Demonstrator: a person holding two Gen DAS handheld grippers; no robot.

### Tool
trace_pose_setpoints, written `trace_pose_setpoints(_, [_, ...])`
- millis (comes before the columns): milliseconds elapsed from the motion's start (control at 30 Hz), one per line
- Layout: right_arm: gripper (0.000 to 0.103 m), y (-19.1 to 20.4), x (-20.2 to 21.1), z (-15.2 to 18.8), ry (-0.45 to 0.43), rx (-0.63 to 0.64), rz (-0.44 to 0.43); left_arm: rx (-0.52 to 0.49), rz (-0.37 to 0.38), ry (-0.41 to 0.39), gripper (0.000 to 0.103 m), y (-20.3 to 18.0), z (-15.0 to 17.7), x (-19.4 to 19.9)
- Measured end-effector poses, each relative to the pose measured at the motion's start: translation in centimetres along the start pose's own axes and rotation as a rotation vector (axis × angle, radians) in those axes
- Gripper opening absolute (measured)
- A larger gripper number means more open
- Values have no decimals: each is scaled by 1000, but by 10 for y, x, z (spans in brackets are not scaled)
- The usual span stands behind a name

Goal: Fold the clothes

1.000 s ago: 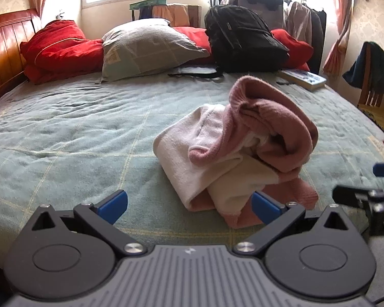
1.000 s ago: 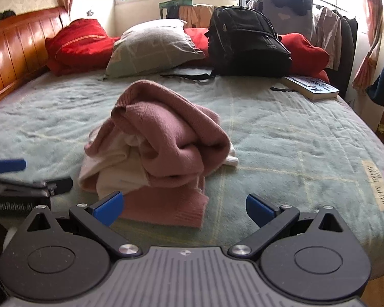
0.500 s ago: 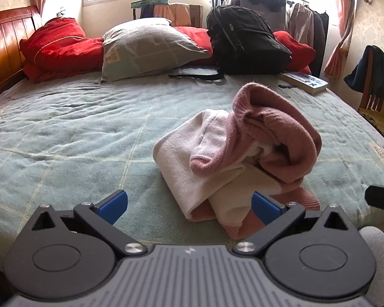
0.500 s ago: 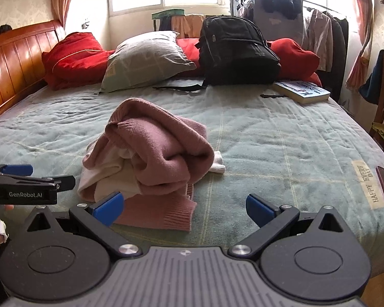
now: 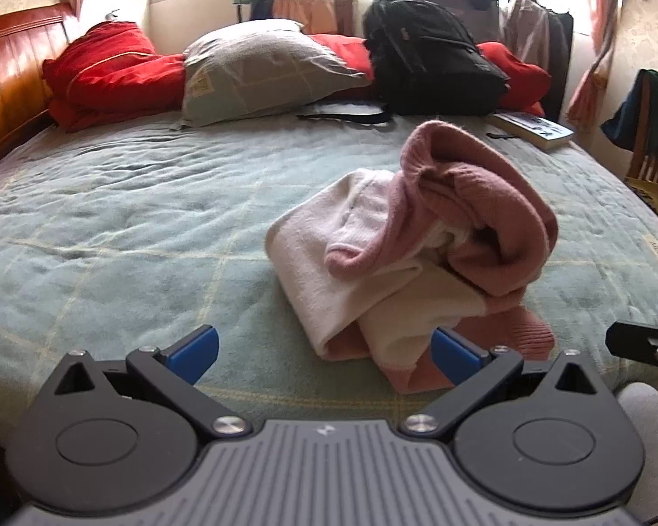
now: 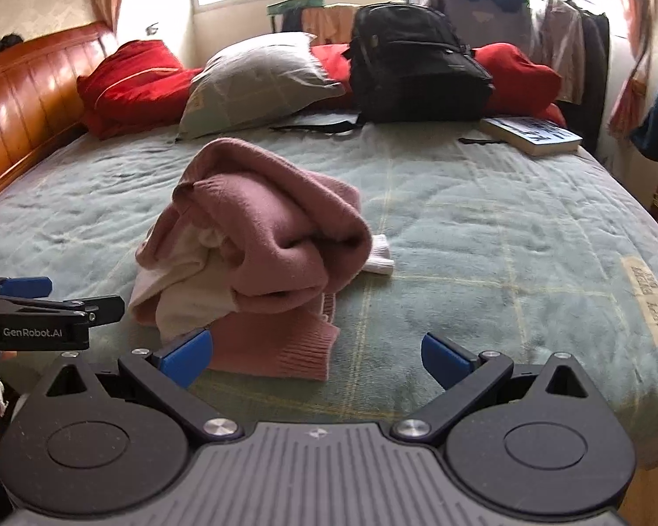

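A crumpled pink and cream sweater (image 5: 425,245) lies in a heap on the green bedspread (image 5: 131,228); it also shows in the right wrist view (image 6: 259,245). My left gripper (image 5: 324,350) is open and empty, just short of the heap's near left side. My right gripper (image 6: 313,357) is open and empty, in front of the heap's pink ribbed hem (image 6: 276,346). The left gripper's side shows at the left edge of the right wrist view (image 6: 44,311), and the right gripper's tip at the right edge of the left wrist view (image 5: 645,337).
At the far end of the bed are red pillows (image 6: 131,79), a grey pillow (image 6: 259,79), a black backpack (image 6: 412,70) and a book (image 6: 531,133). A wooden headboard (image 6: 26,101) runs along the left. A chair with clothes (image 5: 649,122) stands at the right.
Both grippers drew back slightly from the heap and then came nearer again. Both have stayed open. The sweater has not moved.
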State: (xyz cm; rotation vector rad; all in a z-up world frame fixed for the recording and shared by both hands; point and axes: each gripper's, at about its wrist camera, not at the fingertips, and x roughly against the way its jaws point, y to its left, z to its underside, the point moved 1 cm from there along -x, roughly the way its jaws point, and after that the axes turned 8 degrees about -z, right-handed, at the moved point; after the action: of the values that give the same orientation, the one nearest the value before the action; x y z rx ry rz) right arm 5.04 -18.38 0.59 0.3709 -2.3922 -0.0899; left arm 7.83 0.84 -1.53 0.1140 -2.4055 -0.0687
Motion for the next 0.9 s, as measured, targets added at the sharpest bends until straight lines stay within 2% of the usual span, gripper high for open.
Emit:
trace_pose_setpoints(233, [103, 2, -9, -6, 13, 44, -36, 23, -41, 24, 102, 3, 5, 0])
trace_pose_setpoints(367, [103, 0, -6, -5, -4, 38, -7, -19, -24, 19, 102, -2, 2, -3])
trace_pose_setpoints(667, [103, -23, 15, 2, -49, -78, 60, -92, 30, -21, 102, -15, -16, -5])
trace_pose_setpoints(900, [103, -29, 14, -2, -63, -63, 24, -85, 4, -15, 102, -15, -14, -1])
